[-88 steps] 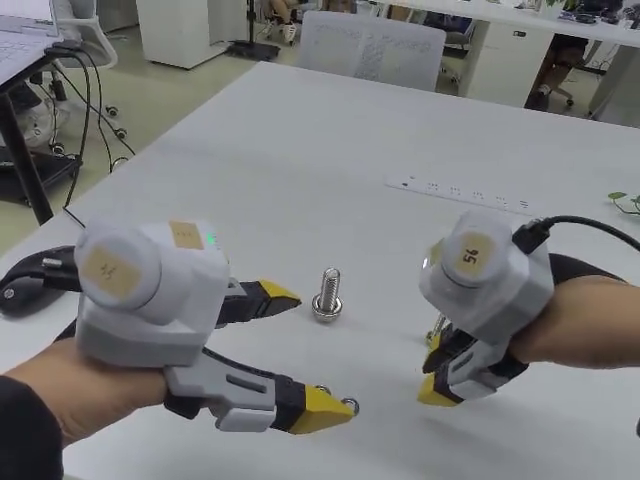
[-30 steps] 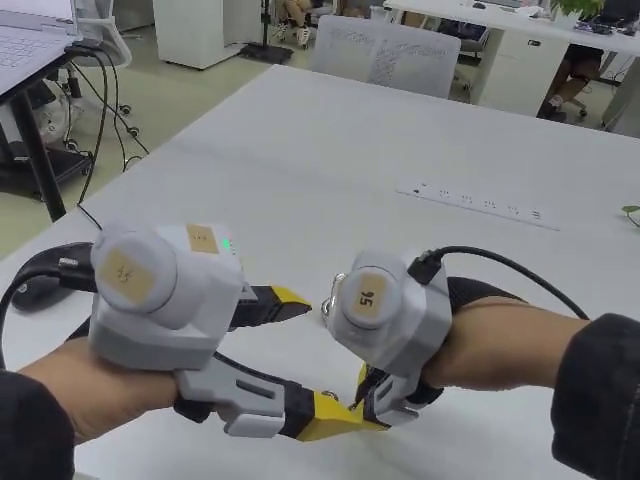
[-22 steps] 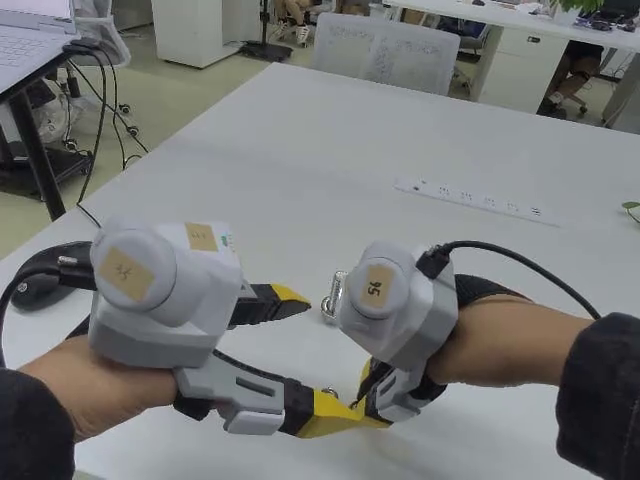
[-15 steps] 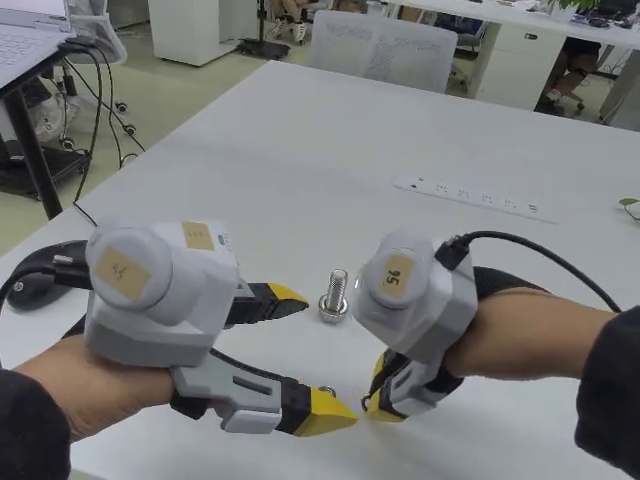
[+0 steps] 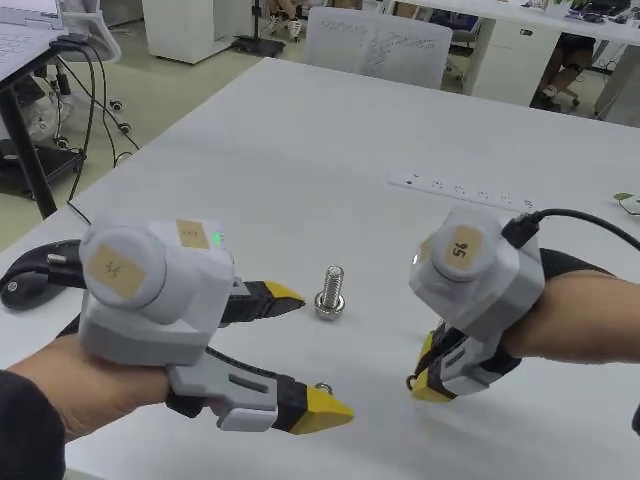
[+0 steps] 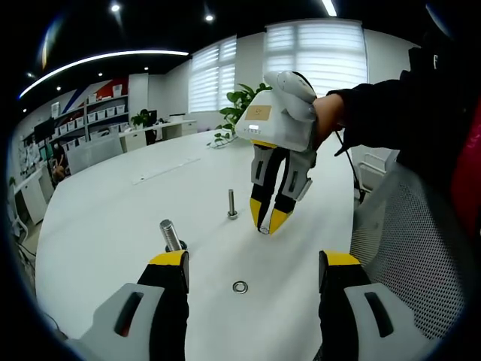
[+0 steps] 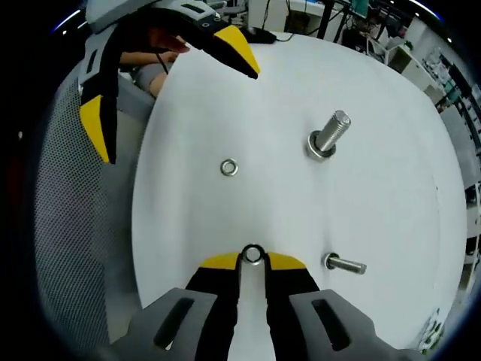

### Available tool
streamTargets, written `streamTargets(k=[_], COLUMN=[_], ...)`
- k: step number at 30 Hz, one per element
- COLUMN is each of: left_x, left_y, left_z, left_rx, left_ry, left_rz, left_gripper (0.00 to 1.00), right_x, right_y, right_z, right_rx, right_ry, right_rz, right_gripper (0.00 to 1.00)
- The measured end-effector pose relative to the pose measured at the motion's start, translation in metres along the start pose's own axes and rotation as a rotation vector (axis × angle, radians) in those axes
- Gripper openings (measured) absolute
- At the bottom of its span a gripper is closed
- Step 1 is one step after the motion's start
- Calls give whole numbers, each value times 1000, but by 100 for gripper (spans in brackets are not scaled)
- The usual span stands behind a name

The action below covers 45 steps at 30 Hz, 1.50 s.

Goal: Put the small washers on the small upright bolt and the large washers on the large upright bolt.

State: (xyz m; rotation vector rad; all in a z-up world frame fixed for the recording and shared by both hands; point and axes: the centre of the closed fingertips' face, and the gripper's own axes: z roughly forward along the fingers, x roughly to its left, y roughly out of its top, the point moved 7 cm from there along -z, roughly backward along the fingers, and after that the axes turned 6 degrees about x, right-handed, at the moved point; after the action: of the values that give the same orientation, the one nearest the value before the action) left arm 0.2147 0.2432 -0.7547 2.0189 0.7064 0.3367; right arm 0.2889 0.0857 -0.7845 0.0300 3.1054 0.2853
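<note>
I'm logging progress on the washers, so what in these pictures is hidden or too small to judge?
1. Head view: the body of the right gripper covers what its jaws hold.
2. Right gripper view: the gripped washer is too small to size.
3. Left gripper view: the base of the large bolt, and any washers there, sits behind a jaw of the left gripper.

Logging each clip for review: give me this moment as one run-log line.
left tongs: open, loose washer on table near tips | right tongs: shut on washer | large bolt, small bolt: upright
</note>
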Motion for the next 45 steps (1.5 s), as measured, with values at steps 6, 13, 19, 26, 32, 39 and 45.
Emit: streamTargets(k=[6,13,19,26,32,39,45], left_x=[0,-1,-1,-1,0,1,2], left_y=[0,-1,-2,-2,-3,-3,-2], left_z=[0,-1,-2,-2,-1,-1,0], left_rx=[1,3,5,8,10,9,10], left_ry=[0,1,1,-2,-2,0,0], left_rz=[1,0,-1,-3,-5,-9,-9], left_gripper=[70,70,70,70,70,70,70], right_x=[-5,-15,-27,-40,-52,-57,-64], right_y=[-7,-8,-8,-6,-3,-2,-5], right_z=[-12,-33,-48,-57,-55,-50,-43], right_rx=[-1,-20,-36,-50,-46,-37,-24], right_ry=[-16,-47,-81,-121,-147,-143,-137], right_rz=[17,29,38,50,56,56,61], right_gripper=[13,13,13,13,13,13,13])
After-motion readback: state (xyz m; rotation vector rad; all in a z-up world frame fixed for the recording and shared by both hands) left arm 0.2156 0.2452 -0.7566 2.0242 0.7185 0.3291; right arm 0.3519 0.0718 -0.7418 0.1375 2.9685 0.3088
